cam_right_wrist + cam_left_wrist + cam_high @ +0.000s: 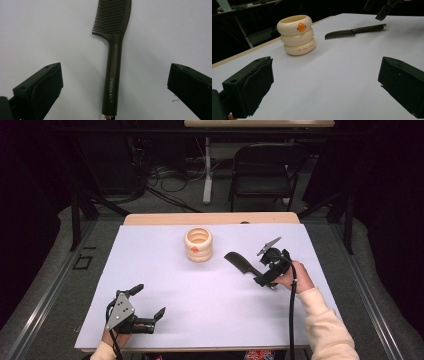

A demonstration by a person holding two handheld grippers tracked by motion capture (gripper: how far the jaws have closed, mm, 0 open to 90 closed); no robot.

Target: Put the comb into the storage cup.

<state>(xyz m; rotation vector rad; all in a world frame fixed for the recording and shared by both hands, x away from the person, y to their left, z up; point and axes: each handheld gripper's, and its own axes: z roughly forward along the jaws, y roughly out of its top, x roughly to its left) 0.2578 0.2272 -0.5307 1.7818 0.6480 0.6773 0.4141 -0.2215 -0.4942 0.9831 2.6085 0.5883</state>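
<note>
At the near left corner of the table [150, 270], which has a pale sheet on top, the left claw [149, 301] rests low in the person's left hand [111, 338], and its two black jaws stand wide apart with nothing between them. In the left gripper view, the white surface between these jaws is bare, and further away there is a cream holder [296, 35]. This holder looks like three rings stacked one on another, it has a small orange duck mark on the top ring, and it stands upright near the far edge of the table, about in the middle of its width. To the right of the holder, and apart from it, a dark comb [241, 263] lies flat on the sheet, with the teeth end toward the holder and the handle toward the right side. The right claw [260, 277] hovers over the handle end of the comb, held by the right hand [295, 281] with a cream sleeve [325, 325]. In the right gripper view its jaws are wide open on both sides of the handle and do not touch it; the handle has small pale letters.
</note>
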